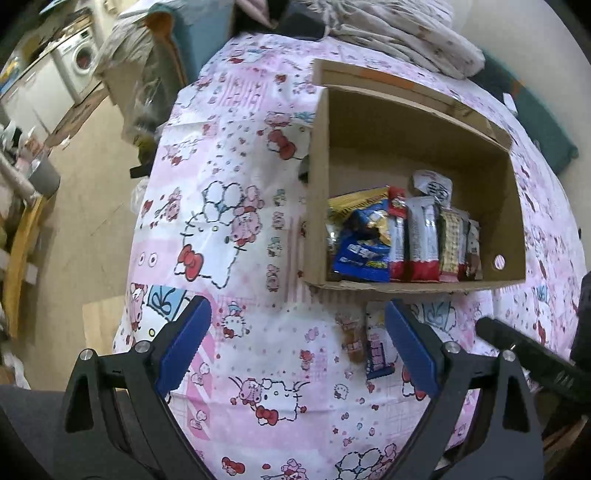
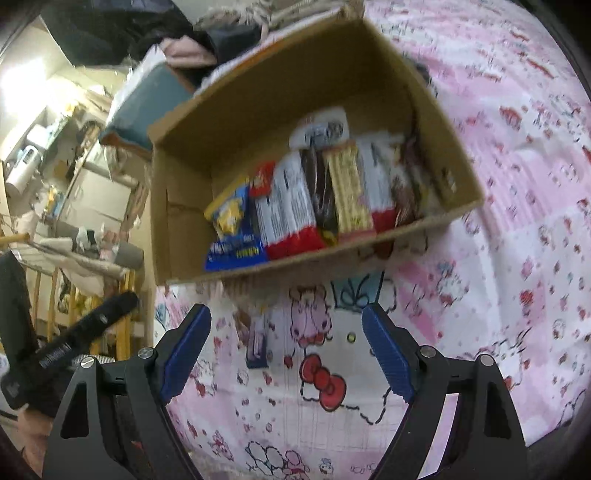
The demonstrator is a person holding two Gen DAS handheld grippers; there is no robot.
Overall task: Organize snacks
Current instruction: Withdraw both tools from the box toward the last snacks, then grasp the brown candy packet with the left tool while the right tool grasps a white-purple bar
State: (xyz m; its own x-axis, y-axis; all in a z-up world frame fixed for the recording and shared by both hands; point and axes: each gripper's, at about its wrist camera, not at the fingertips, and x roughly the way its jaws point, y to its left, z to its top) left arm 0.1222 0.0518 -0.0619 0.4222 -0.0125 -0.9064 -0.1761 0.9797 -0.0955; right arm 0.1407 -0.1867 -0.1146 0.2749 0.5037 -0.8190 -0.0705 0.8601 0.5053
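Observation:
An open cardboard box (image 1: 317, 177) stands on a pink cartoon-print tablecloth (image 1: 240, 229). Several snack packets (image 1: 417, 240) stand in a row inside it, with a blue packet (image 1: 362, 254) at the left end. The box (image 2: 177, 221) and its snacks (image 2: 321, 195) also show in the right wrist view. My left gripper (image 1: 297, 339) is open and empty, in front of the box. My right gripper (image 2: 286, 347) is open and empty, also in front of the box. Two small packets (image 1: 369, 343) lie on the cloth before the box, near my left gripper's right finger; they also show in the right wrist view (image 2: 255, 339).
Folded fabric (image 1: 406, 33) lies behind the box. A teal cushion (image 1: 535, 122) sits at the right rear. The table's left edge drops to a floor (image 1: 92, 206) with a washing machine (image 1: 77, 62) and clutter. The other gripper's black body (image 1: 532, 362) shows at the right.

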